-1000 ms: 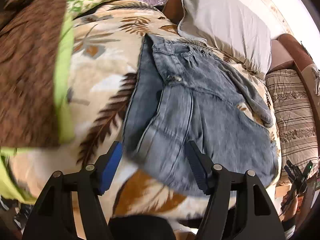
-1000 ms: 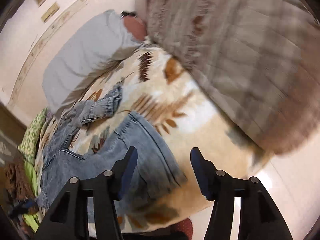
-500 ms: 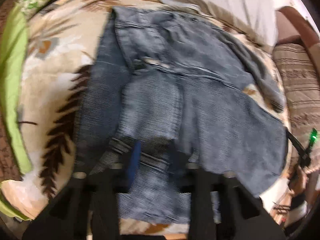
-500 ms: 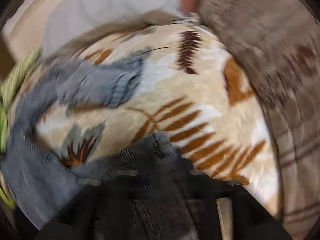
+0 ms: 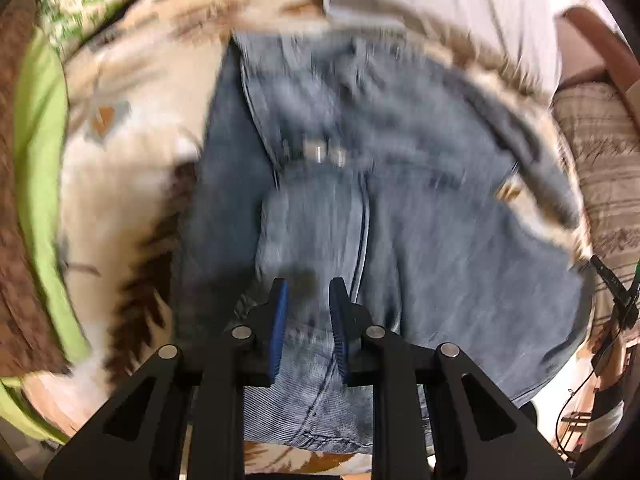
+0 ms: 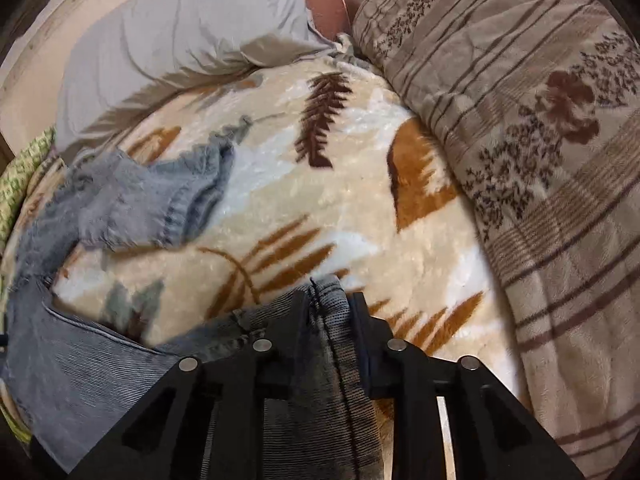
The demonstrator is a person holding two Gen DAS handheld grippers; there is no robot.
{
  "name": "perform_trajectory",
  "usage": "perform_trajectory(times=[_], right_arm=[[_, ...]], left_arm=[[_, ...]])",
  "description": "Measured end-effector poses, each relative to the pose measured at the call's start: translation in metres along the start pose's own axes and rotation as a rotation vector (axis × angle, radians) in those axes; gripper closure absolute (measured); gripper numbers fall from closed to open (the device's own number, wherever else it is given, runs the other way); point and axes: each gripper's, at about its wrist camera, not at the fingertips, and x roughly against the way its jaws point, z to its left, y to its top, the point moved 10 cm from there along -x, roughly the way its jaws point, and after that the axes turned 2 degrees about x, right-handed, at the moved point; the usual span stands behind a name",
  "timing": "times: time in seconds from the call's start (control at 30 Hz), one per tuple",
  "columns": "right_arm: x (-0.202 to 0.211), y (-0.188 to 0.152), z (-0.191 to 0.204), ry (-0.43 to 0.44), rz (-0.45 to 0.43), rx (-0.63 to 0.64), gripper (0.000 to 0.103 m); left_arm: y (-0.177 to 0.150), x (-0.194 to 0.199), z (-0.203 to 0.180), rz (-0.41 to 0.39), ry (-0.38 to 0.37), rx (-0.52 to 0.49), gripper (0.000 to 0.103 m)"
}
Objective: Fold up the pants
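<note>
Left wrist view shows the left gripper [image 5: 306,300] nearly closed, pinching the jeans [image 5: 420,200] at their near edge by the waist. The right gripper [image 6: 326,312] clamps 1 leg hem. Both hold the edge nearest the person; the jeans stretch lengthwise across the blanket [image 6: 360,208], the other leg [image 6: 160,196] lying toward the pillow [image 6: 180,28].

Motion blur smears the pants [image 5: 360,160] in the left wrist view.

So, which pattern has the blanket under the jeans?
Cream blanket with brown and orange leaf prints, clearest in the right wrist view.
</note>
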Motion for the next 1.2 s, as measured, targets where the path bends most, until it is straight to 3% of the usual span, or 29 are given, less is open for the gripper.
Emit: perform_trajectory(times=[0.07, 0.1, 0.13, 0.23, 0.37, 0.4, 0.43, 0.47, 0.5, 0.57, 0.63, 0.73, 0.83, 0.87, 0.97, 1.1, 1.2], right_arm=[[0.007, 0.017, 0.008, 0.094, -0.029, -0.051, 0.061], [0.008, 0.029, 0.017, 0.175, -0.035, -0.092, 0.048], [0.007, 0.037, 0.025, 0.212, -0.037, -0.114, 0.04], [-0.02, 0.055, 0.052, 0.311, 0.002, -0.158, 0.039], [-0.075, 0.058, 0.074, 0.357, 0.111, -0.254, 0.039], [-0.084, 0.054, 0.08, 0.391, 0.135, -0.272, 0.044], [-0.092, 0.053, 0.089, 0.432, 0.156, -0.28, 0.075], [-0.097, 0.058, 0.097, 0.438, 0.163, -0.257, 0.09], [-0.093, 0.067, 0.104, 0.436, 0.143, -0.214, 0.09], [-0.063, 0.111, 0.106, 0.396, -0.023, -0.122, 0.09], [-0.045, 0.144, 0.091, 0.28, -0.135, -0.093, 0.09], [-0.07, 0.166, 0.064, 0.123, -0.091, -0.07, 0.089], [-0.116, 0.149, 0.044, 0.002, 0.063, -0.073, 0.086], [-0.124, 0.144, 0.041, -0.015, 0.077, -0.076, 0.086], [-0.118, 0.149, 0.033, 0.061, 0.016, -0.151, 0.083], [-0.11, 0.162, 0.025, 0.189, -0.007, -0.235, 0.055], [-0.116, 0.174, 0.036, 0.223, 0.016, -0.21, 0.052]], left_arm=[[0.022, 0.01, 0.005, -0.028, -0.003, 0.018, 0.059], [0.035, 0.01, 0.008, -0.036, 0.001, 0.037, 0.037], [0.048, 0.007, 0.009, -0.042, 0.005, 0.059, 0.029], [0.073, -0.013, 0.019, -0.011, 0.002, 0.138, 0.029], [0.086, -0.054, 0.02, 0.055, -0.021, 0.222, 0.029], [0.086, -0.057, 0.015, 0.062, -0.025, 0.216, 0.029], [0.086, -0.061, 0.011, 0.068, -0.027, 0.2, 0.033], [0.087, -0.064, 0.007, 0.069, -0.023, 0.176, 0.035], [0.087, -0.064, 0.002, 0.065, -0.018, 0.15, 0.037], [0.091, -0.063, -0.004, 0.045, -0.012, 0.114, 0.037], [0.095, -0.068, -0.007, 0.042, 0.024, 0.087, 0.037], [0.095, -0.083, -0.002, 0.059, 0.081, 0.074, 0.037], [0.093, -0.09, 0.005, 0.067, 0.104, 0.079, 0.037], [0.093, -0.087, 0.005, 0.066, 0.095, 0.08, 0.037], [0.094, -0.075, 0.01, 0.08, 0.052, 0.074, 0.037], [0.119, -0.06, 0.029, 0.035, 0.047, 0.125, 0.037], [0.138, -0.068, 0.041, 0.047, 0.005, 0.224, 0.037]])
